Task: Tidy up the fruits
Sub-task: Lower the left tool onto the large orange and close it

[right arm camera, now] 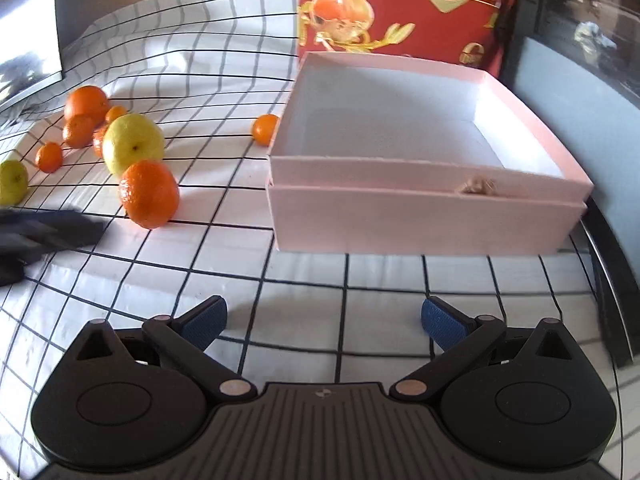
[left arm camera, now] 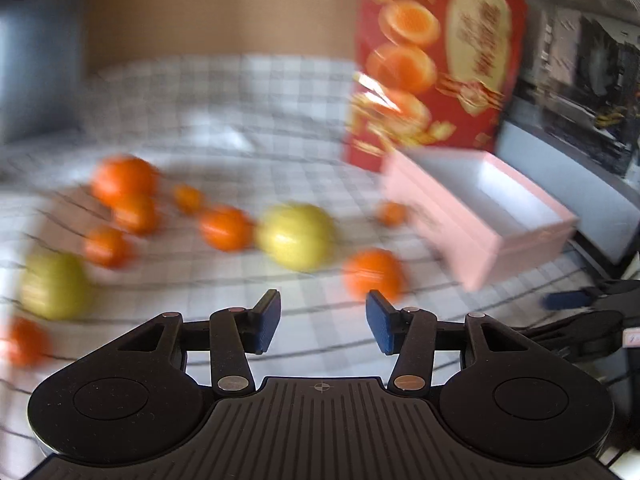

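Observation:
My left gripper point(left arm camera: 323, 320) is open over the checked cloth with nothing between its blue pads; its view is blurred by motion. Just past its right finger lies an orange point(left arm camera: 372, 274), with a yellow fruit point(left arm camera: 296, 236) behind it and several more oranges point(left arm camera: 124, 180) to the left. In the right wrist view my right gripper point(right arm camera: 324, 316) stands wide open and empty in front of the pink box point(right arm camera: 420, 216), whose white inside is empty. To the box's left lie an orange point(right arm camera: 149, 194), a yellow fruit point(right arm camera: 134, 144) and a small orange point(right arm camera: 265, 129) close to its wall.
A red carton point(right arm camera: 400, 8) printed with oranges stands behind the pink box point(left arm camera: 480, 240). A dark screen point(left arm camera: 580, 80) runs along the right side. The blurred dark shape of the left gripper point(right arm camera: 48, 232) shows at the left edge. A yellow-green fruit point(right arm camera: 12, 182) lies far left.

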